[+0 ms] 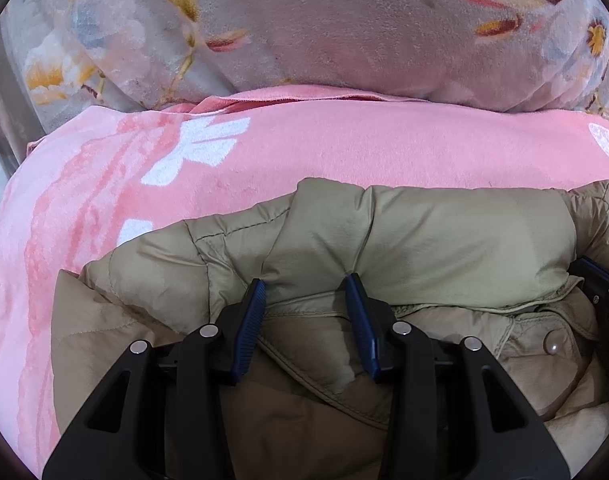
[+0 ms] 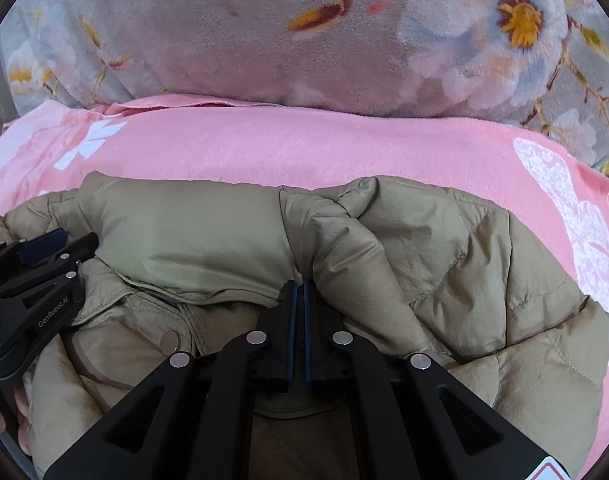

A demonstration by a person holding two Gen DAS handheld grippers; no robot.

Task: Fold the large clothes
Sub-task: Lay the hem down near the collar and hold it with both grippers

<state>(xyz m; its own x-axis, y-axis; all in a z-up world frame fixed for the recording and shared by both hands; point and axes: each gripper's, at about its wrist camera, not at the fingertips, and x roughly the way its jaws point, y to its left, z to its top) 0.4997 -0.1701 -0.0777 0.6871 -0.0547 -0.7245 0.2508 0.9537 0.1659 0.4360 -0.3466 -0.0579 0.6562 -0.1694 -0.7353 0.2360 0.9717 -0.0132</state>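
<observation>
A khaki padded jacket [image 1: 444, 236] lies bunched on a pink blanket [image 1: 304, 148]; it also shows in the right wrist view [image 2: 192, 232]. My left gripper [image 1: 306, 286] is open, its blue pads at the edge of a puffy fold near the collar. My right gripper [image 2: 299, 286] is shut, its tips at the jacket's fold; whether fabric is pinched between them is unclear. The left gripper also shows at the left of the right wrist view [image 2: 40, 252]. A snap button [image 1: 552, 342] sits on the jacket's front.
A grey floral blanket [image 1: 324, 28] is heaped behind the pink blanket [image 2: 304, 140], also in the right wrist view [image 2: 304, 40]. A hand [image 2: 8, 412] shows at the lower left of the right wrist view.
</observation>
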